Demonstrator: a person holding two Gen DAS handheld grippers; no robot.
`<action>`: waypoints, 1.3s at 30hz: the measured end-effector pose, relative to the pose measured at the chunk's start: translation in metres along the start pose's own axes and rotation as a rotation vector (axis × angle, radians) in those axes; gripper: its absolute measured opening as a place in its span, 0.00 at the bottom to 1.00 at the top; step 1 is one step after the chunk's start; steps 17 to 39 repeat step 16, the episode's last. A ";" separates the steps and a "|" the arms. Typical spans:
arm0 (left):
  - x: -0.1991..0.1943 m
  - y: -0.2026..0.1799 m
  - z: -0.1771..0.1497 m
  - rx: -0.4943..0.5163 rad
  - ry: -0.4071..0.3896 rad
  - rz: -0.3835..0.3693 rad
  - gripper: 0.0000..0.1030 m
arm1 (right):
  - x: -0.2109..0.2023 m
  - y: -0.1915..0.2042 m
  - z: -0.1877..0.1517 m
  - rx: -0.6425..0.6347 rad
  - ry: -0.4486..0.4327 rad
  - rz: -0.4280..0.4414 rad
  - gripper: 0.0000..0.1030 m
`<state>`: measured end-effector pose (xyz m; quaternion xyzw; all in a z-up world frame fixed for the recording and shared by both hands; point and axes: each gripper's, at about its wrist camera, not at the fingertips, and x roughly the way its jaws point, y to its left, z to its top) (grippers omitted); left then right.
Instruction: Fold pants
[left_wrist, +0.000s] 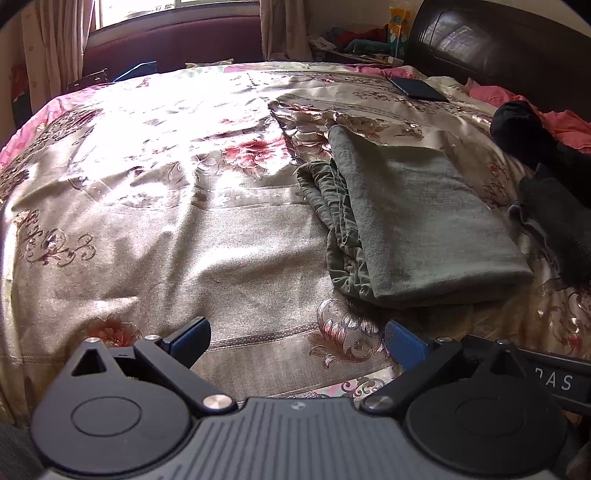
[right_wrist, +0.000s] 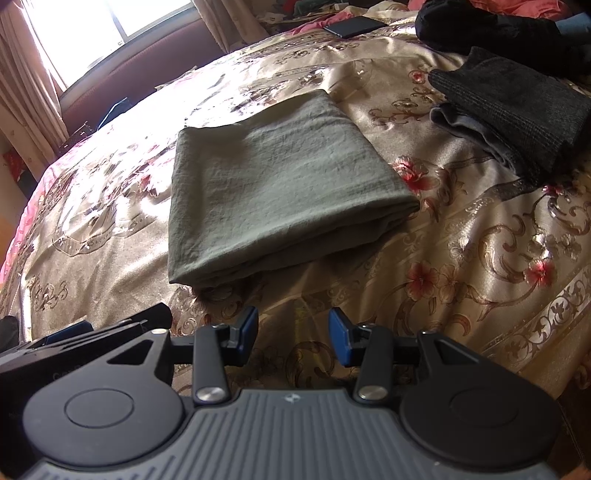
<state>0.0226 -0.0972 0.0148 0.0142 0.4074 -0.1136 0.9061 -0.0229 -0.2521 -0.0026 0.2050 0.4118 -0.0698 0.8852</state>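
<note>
Olive-green pants (left_wrist: 417, 218) lie folded into a flat rectangle on the floral bedspread (left_wrist: 184, 221), with the gathered waistband showing along their left edge. The right wrist view has the same folded pants (right_wrist: 280, 192) straight ahead of the fingers. My left gripper (left_wrist: 295, 341) hovers near the bed's front, wide open and empty, with the pants ahead and to its right. My right gripper (right_wrist: 293, 334) is open too, its blue pads apart with nothing between them, just short of the pants' near edge. The left gripper's body (right_wrist: 74, 336) shows at the lower left of the right wrist view.
A stack of folded dark clothes (right_wrist: 517, 110) lies to the right of the pants, with loose black garments (right_wrist: 491, 26) behind it. A dark phone (left_wrist: 417, 88) rests near the dark headboard (left_wrist: 498, 44). Curtains and a bright window (right_wrist: 92, 29) stand beyond the bed.
</note>
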 end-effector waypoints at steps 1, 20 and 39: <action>0.000 0.000 0.000 0.000 -0.001 0.001 1.00 | 0.000 0.000 0.000 0.000 0.000 0.000 0.42; -0.003 -0.002 0.000 0.008 -0.015 -0.001 1.00 | 0.000 0.000 -0.001 -0.002 0.002 -0.001 0.42; -0.003 -0.002 0.000 0.008 -0.015 -0.001 1.00 | 0.000 0.000 -0.001 -0.002 0.002 -0.001 0.42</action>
